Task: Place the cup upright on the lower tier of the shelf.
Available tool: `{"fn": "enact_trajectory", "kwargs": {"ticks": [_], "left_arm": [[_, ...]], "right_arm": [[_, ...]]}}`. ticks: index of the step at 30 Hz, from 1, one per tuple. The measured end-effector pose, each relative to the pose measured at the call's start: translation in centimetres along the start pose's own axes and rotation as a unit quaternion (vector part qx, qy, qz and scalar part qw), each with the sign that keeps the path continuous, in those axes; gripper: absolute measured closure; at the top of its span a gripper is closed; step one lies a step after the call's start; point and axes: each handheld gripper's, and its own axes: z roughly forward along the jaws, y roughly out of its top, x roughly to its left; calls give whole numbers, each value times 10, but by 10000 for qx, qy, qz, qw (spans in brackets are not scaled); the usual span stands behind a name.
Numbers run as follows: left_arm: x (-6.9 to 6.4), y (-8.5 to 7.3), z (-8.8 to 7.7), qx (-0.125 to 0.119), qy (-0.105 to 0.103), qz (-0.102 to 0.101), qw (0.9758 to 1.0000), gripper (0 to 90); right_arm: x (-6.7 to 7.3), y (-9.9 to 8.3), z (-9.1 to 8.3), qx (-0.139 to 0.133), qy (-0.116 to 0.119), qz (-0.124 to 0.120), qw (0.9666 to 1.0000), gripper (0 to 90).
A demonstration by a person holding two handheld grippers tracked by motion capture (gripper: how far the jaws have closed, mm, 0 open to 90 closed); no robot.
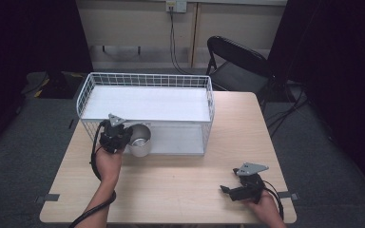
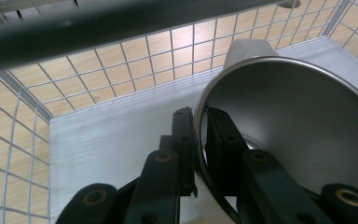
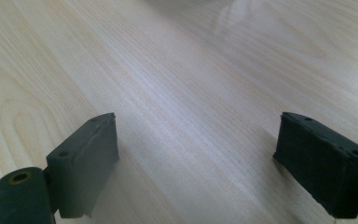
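Pale wood-grain desk [image 1: 180, 180], rounded corners, carries everything here. Nearest, by the desk's near right corner: right gripper [image 1: 224, 189] held low over the bare top in the person's right hand [image 1: 265, 205], grey three-cornered plate on top, jaws pointing toward the left edge. In the right gripper view its two black jaws stand wide apart with nothing but desk grain between them. Further in, toward the left side, the left hand [image 1: 108, 159] reaches forward with the left gripper [image 1: 123, 137], cable looping back along the forearm. It meets a steel cup [image 1: 140, 139] at the front left opening of a white wire rack [image 1: 209, 95]. In the left gripper view the jaws are pinched narrow on the cup's rim [image 2: 200, 140], one jaw outside the wall, one inside; the cup [image 2: 298, 126] is tilted so its brushed interior faces the camera, and it sits over the rack's lower white shelf [image 2: 112, 140], wire grid behind it. The rack occupies the far half of the desk, upper shelf [image 1: 147, 103] flat and white. Beyond the far right corner: a black folding chair [image 1: 237, 64] on grey carpet; a cable [image 1: 173, 42] drops from a wall socket.
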Motion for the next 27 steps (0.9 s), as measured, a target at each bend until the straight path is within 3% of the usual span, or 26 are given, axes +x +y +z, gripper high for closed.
{"fn": "enact_trajectory", "kwargs": {"ticks": [7,20,27], "left_arm": [[0,0,3,-41,5,-85,10000,821],[1,-3,6,27,56,-21,10000,818],[3,-6,6,22,27,-127,9999,814]], "right_arm": [[0,0,0,5,1,-1,10000,121],[0,0,0,-1,0,-2,10000,121],[0,0,0,0,0,1,10000,121]]}}
